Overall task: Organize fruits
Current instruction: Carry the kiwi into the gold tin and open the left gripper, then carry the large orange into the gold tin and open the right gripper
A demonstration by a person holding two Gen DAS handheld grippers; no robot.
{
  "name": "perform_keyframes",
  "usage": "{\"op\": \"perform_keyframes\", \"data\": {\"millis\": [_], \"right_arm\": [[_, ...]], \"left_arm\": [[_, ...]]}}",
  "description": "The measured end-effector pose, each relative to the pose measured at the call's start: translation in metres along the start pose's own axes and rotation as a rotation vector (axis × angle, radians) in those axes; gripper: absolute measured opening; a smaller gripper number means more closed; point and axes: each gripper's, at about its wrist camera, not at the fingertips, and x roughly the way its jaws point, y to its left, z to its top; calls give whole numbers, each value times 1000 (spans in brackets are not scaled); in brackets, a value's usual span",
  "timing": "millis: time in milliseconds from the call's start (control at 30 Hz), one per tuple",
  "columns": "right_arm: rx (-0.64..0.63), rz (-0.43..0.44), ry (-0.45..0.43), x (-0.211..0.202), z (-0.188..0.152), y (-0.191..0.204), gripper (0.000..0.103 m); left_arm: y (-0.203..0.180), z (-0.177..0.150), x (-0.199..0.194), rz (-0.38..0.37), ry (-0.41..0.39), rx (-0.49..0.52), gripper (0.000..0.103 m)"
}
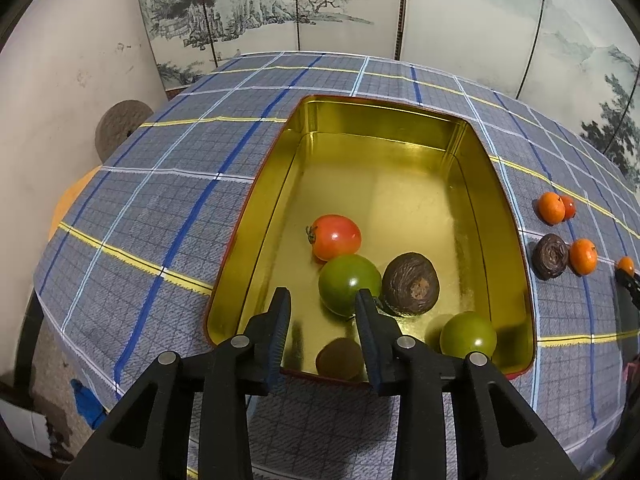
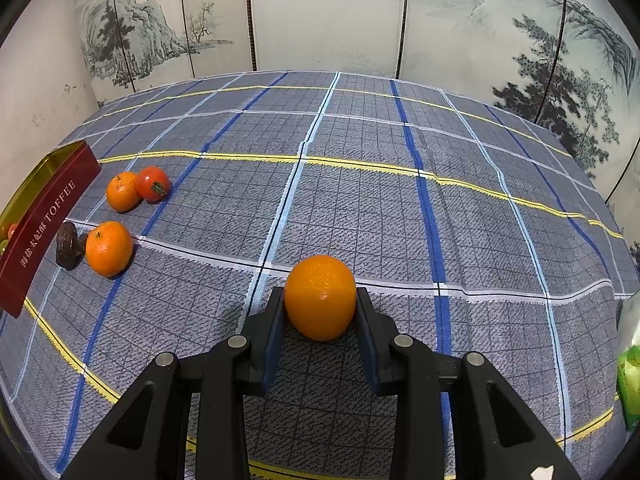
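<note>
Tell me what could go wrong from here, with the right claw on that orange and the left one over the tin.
1. The right claw grips the round orange only near its fingertips, so it could squirt out and roll across the cloth.
2. The left claw stands empty over the tin, one finger against the green tomato; lowering it may knock the fruits about.

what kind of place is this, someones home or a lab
Probably a room at home: a table under a plaid tablecloth, a painted landscape folding screen behind it, and a toffee tin holding fruit.
</note>
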Motion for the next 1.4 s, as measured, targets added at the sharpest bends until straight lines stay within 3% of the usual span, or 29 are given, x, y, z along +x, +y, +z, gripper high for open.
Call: {"op": "perform_keyframes", "data": {"millis": [200,267,633,1000,1400], "right_arm": [[-9,-21,-3,-1,0,3,29],[-9,-31,-3,-2,0,4,29],[-17,-14,-24,-15,8,18,29],[-101,74,-53,-33,20,69,29],[-238,237,-69,-47,30,152,29]], "left_arm": [[0,-2,-4,-11,-21,0,45],[0,-3,-6,-10,-29,3,53],[-6,-7,-12,-20,-53,20,59],[-3,-5,-29,-6,-97,19,61],[16,-9,-41,-1,-108,-35,63]]}}
